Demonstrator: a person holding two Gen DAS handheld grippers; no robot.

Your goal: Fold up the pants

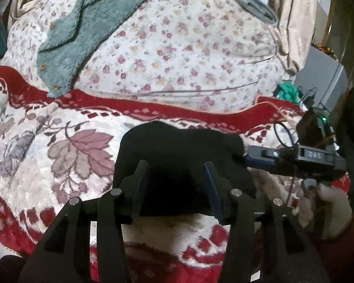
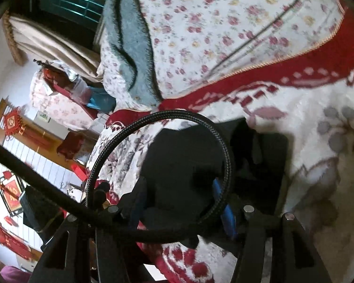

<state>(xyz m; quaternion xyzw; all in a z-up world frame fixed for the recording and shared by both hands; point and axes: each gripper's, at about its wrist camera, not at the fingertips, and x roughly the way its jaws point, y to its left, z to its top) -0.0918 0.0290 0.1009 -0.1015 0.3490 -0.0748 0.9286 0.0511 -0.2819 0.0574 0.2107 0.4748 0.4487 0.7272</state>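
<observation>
The black pants (image 1: pixel 177 151) are seen as a small, thick bundle lying on the bed, on the white blanket with red leaves (image 1: pixel 59 146). In the right wrist view the bundle (image 2: pixel 259 165) looks almost square, with neat edges and layers stacked up. No legs are seen hanging out. So the folding looks nearly done or done. At most a last pat or a tidy of the edges may be left, but this is only a guess.

The cloth is dark and soft, and few creases can be made out because it is so black.

The left claw (image 1: pixel 177 184) is held at the near edge of the bundle. Its jaws are seen apart, with the cloth between them but not squeezed. The right claw (image 2: pixel 179 202) is also seen with its jaws apart at the near edge of the pants, partly hidden by a looped black cable (image 2: pixel 158 118). Nothing is gripped by either claw.

Farther away, a quilt with little flowers (image 1: pixel 177 47) is spread over the bed, and a fuzzy gray-green garment with buttons (image 1: pixel 87 28) is laid on it at the far left.
</observation>
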